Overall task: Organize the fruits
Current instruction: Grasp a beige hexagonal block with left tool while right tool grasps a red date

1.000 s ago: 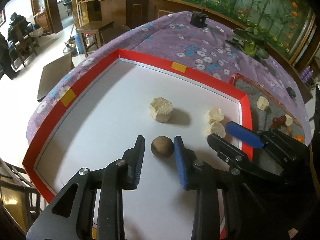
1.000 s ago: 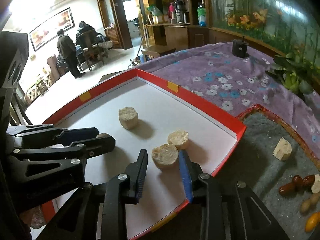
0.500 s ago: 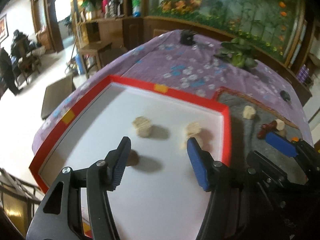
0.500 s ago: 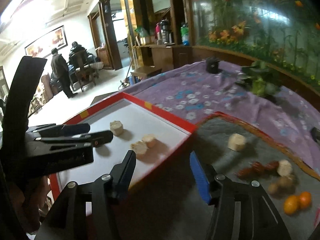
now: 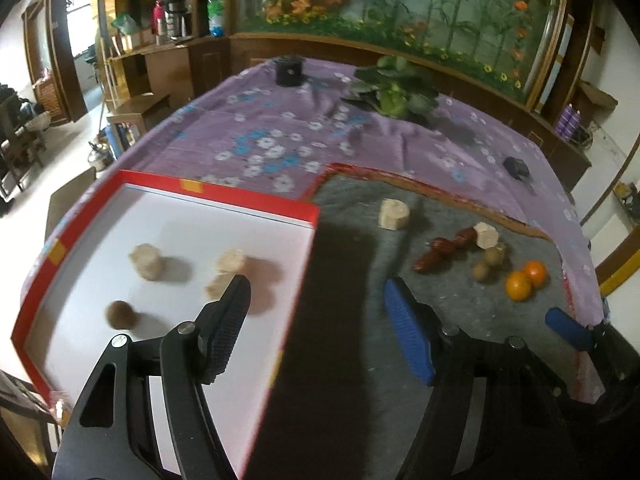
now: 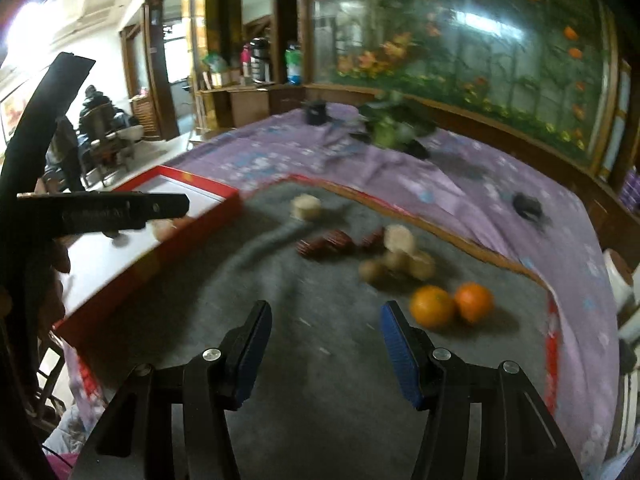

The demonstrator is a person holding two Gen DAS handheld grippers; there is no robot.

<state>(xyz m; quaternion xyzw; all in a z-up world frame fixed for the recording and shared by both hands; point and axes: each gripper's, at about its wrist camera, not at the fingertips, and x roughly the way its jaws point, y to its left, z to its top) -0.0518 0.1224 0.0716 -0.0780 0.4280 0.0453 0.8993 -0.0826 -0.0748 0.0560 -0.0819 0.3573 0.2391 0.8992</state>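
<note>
Purple flowered cloth covers the table, with a red-rimmed tray (image 5: 208,190) beside a grey mat (image 6: 320,360). The left gripper (image 5: 316,316) straddles the tray's edge, jaws opening, nothing between them. The right gripper (image 6: 324,336) hovers spread and empty above the mat, near two oranges (image 6: 452,304). A hasty grab could roll an orange away. Only the left view shows the brown ball (image 5: 120,314) in the tray; the right view, blurred, probably shows dates (image 6: 328,242).

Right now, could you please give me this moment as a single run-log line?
left gripper: opening, empty | right gripper: open, empty, over grey mat | red tray: four pieces | two oranges on mat
</note>
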